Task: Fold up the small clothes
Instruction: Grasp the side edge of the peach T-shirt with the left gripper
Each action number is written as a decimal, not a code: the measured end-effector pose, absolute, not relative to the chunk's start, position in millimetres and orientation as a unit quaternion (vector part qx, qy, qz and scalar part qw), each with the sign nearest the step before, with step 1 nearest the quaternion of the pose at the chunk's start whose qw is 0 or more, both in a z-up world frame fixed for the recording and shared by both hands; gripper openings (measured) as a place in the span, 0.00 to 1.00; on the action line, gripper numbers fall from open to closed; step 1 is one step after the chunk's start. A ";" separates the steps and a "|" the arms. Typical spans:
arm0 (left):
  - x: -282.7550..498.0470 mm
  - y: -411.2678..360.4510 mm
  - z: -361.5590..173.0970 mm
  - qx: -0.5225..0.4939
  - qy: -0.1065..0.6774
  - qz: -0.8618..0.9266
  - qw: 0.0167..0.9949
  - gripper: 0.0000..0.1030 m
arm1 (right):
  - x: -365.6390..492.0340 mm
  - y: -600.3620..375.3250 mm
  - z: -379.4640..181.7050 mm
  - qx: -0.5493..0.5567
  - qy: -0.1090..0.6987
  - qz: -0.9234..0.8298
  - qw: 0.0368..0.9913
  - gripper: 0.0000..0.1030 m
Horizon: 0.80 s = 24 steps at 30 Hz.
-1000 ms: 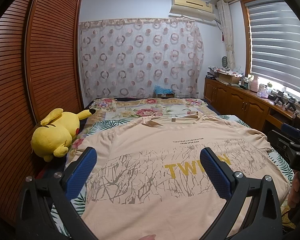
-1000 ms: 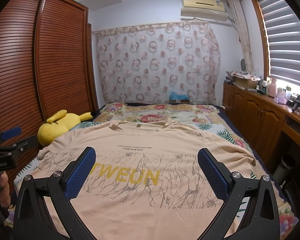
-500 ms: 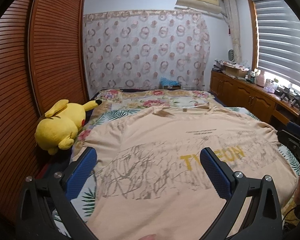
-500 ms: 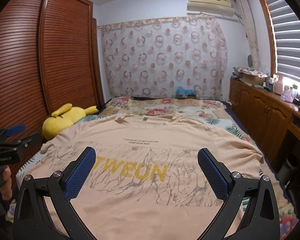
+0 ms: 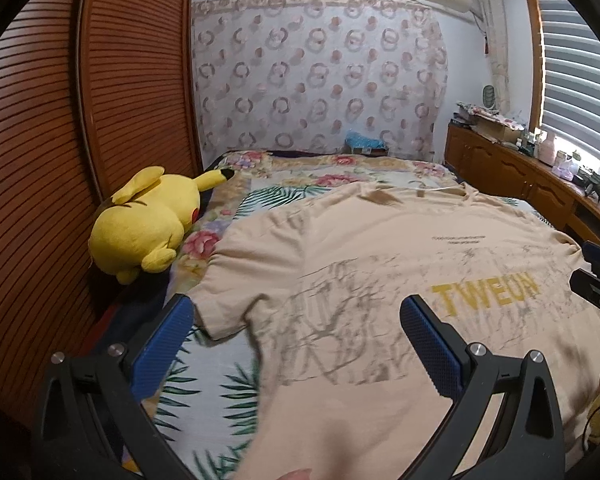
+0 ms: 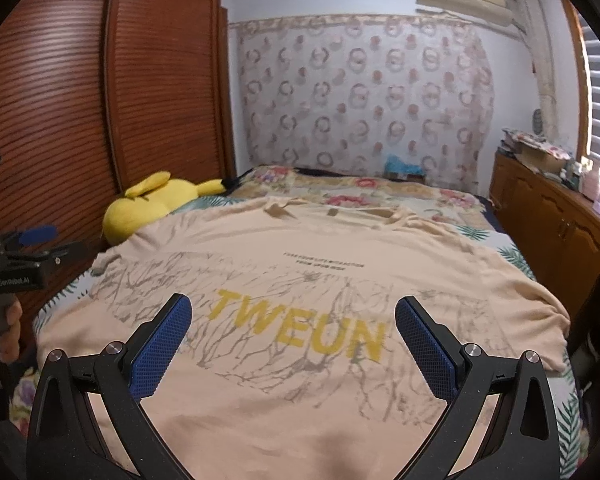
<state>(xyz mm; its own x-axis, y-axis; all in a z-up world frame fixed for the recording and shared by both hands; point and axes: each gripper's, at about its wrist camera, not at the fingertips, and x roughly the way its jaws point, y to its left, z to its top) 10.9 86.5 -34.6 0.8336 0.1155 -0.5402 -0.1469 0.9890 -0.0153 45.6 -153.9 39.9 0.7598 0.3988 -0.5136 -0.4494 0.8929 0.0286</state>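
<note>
A yellow plush toy lies beside the T-shirt's left sleeve; the shirt lies flat on the floral bed, collar towards the curtain; left gripper and right gripper gape empty

A yellow plush toy is lying at the bed's left edge, against the louvred wooden wardrobe. A ring-patterned curtain is hanging at the far wall, and cluttered wooden cabinets are running along the right.

A louvred wooden wardrobe, ring-patterned curtain, wooden cabinets and a blinded window surround the bed.
</note>
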 end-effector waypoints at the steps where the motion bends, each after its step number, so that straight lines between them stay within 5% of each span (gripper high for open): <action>1: 11.8 92.8 -37.2 -0.028 0.283 0.069 0.956 1.00 | 47.5 -149.7 38.2 -0.052 0.265 0.231 0.935 1.00; 20: 64.5 198.5 -70.8 -0.038 0.365 0.038 0.929 0.96 | 85.8 -89.0 13.3 -0.096 0.322 0.286 0.897 1.00; 22: 72.1 208.8 -76.7 -0.054 0.378 0.022 0.924 0.91 | 90.7 -82.6 14.4 -0.097 0.326 0.298 0.892 1.00; 24: 80.3 216.3 -81.7 -0.072 0.391 0.008 0.918 0.74 | 93.7 -75.2 16.9 -0.101 0.324 0.307 0.889 1.00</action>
<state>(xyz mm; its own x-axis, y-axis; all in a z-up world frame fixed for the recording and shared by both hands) 80.3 216.3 -81.7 0.6947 -0.0412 -0.7181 -0.0716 0.9894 -0.1260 93.7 -75.2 16.9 0.6017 0.4801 -0.6383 -0.6108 0.7915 0.0196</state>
